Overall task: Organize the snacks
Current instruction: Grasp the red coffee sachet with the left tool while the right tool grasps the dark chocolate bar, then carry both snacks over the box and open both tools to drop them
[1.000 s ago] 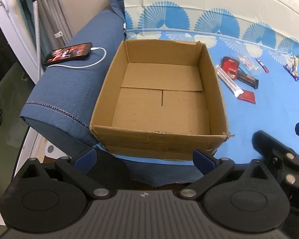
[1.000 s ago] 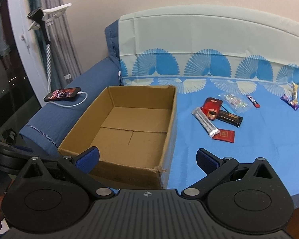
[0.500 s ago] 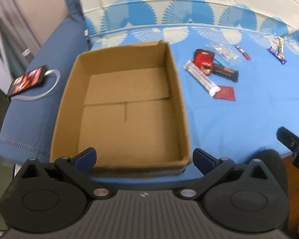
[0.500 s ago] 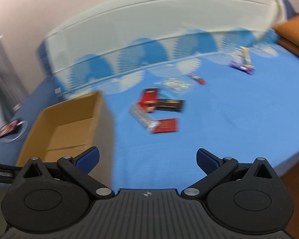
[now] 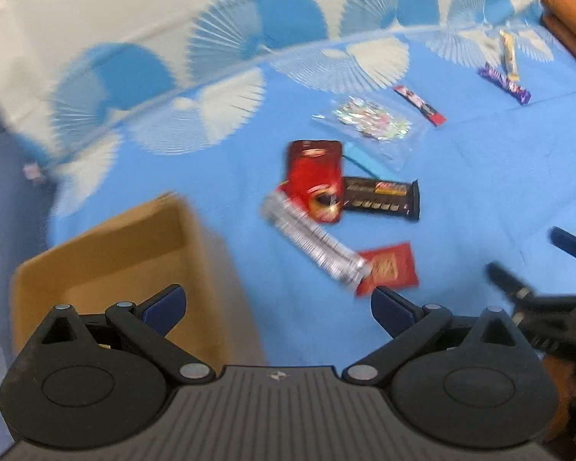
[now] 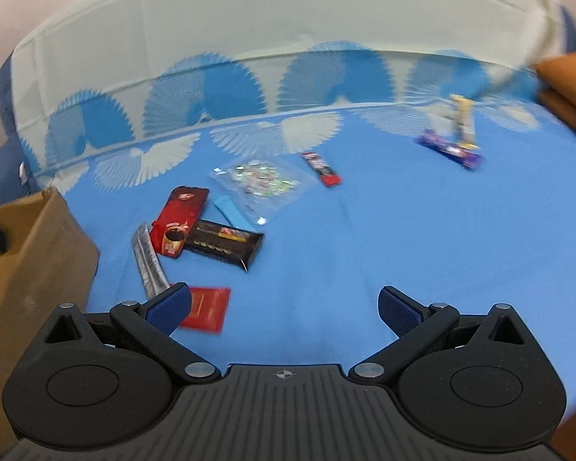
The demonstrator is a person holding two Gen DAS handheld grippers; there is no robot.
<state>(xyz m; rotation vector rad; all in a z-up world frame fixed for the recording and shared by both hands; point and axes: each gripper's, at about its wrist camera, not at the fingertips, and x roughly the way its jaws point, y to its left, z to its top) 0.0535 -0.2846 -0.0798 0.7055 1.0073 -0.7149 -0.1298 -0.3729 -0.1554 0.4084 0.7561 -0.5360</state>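
The snacks lie loose on the blue bed cover (image 6: 364, 253), none yet in the box (image 6: 38, 253) at the left edge of the right wrist frame. The right gripper (image 6: 284, 309) hangs wide open and empty; the red packet (image 6: 206, 308) sits just ahead of its left finger, so this gripper looks nearer. The silver stick (image 6: 149, 265) runs lengthwise away from it, toward the upper left. In the left wrist frame the left gripper (image 5: 278, 305) is likewise spread wide and empty, the box (image 5: 107, 265) at lower left, the silver stick (image 5: 313, 246) slanting from center down to the right. Wrappers look thin, glossy, crinkly: a red pouch (image 6: 178, 221), a dark bar (image 6: 224, 244), a clear bag (image 6: 259, 184).
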